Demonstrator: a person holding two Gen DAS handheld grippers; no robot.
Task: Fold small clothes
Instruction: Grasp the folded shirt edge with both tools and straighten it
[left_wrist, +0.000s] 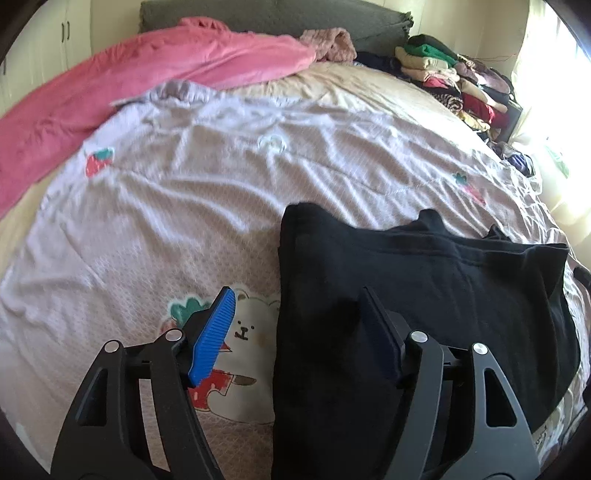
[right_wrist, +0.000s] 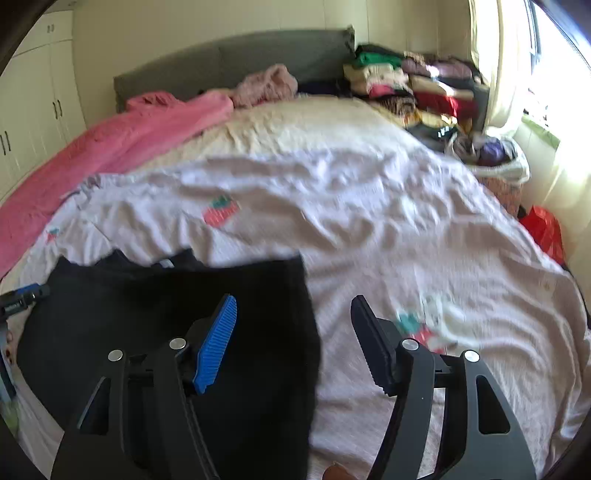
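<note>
A black garment (left_wrist: 424, 306) lies partly folded on the pale printed bedspread (left_wrist: 184, 206). My left gripper (left_wrist: 295, 295) is open and empty, straddling the garment's left edge. In the right wrist view the same black garment (right_wrist: 177, 325) lies at lower left. My right gripper (right_wrist: 293, 302) is open and empty over its right edge, one finger above the cloth and one above the bedspread (right_wrist: 406, 229). The tip of the left gripper (right_wrist: 22, 295) shows at the far left edge.
A pink blanket (left_wrist: 129, 81) lies along the bed's left side. Stacks of folded clothes (left_wrist: 454, 77) sit at the far right by the grey headboard (right_wrist: 236, 62). A bag of clothes (right_wrist: 491, 155) and a red bag (right_wrist: 543, 229) stand beside the bed.
</note>
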